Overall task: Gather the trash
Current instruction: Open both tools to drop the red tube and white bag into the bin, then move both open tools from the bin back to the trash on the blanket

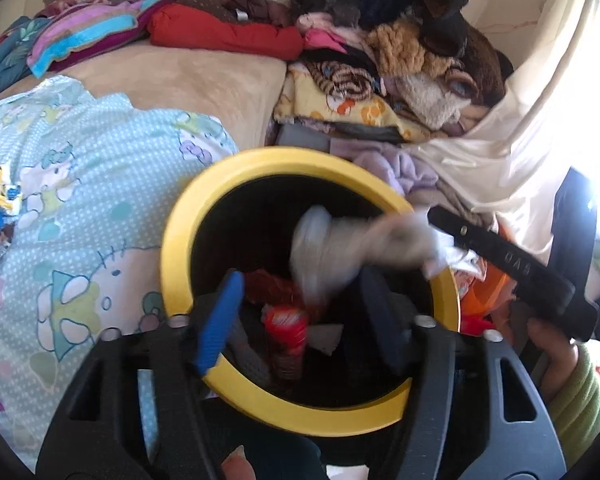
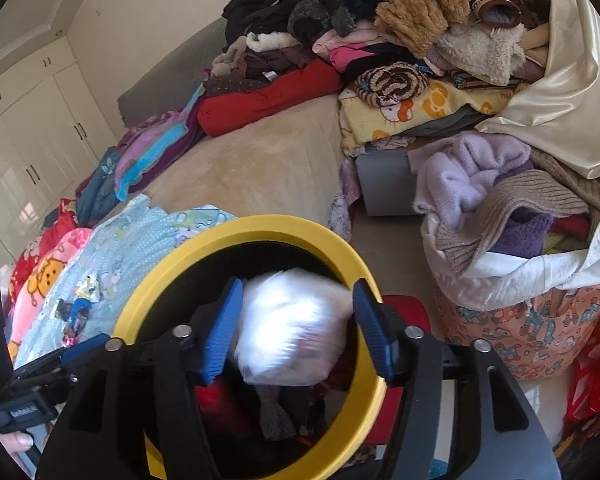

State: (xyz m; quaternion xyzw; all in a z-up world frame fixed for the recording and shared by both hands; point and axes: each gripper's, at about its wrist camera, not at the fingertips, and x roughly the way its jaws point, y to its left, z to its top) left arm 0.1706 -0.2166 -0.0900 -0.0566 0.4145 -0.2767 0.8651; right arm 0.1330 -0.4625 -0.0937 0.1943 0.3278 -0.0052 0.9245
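**Both grippers over the bin, jaws apart**

Right gripper [image 2: 296, 328]: blue-padded fingers spread, positioned above the mouth of the round black bin with a yellow rim [image 2: 260, 228]. A crumpled white plastic bag [image 2: 292, 328] sits between the fingers, motion-blurred; a gap shows on each side, so the pads do not press on it (released, not grasped). Seen from the left wrist, the same bag [image 1: 328, 252] appears as a pale blur inside the bin mouth, just beyond the tip of the right gripper's dark body.

Left gripper [image 1: 300, 316]: fingers also spread, nothing between them, pointing down into the same bin [image 1: 260, 160]. Directly below lies a red snack wrapper [image 1: 286, 328] among other dark and red scraps at the bottom. A hand [image 1: 548, 344] in a green sleeve holds the right gripper at the right edge of this view.

Surroundings: the bin stands against a bed with a beige cover [image 2: 260, 160]. A light blue cartoon-print blanket [image 1: 80, 200] lies to the bin's left, with several small colourful wrappers [image 2: 80, 304] on it (not yet collected). A large pile of mixed clothes [image 2: 400, 20] covers the far side of the bed. White wardrobe doors [image 2: 28, 152] stand at far left.
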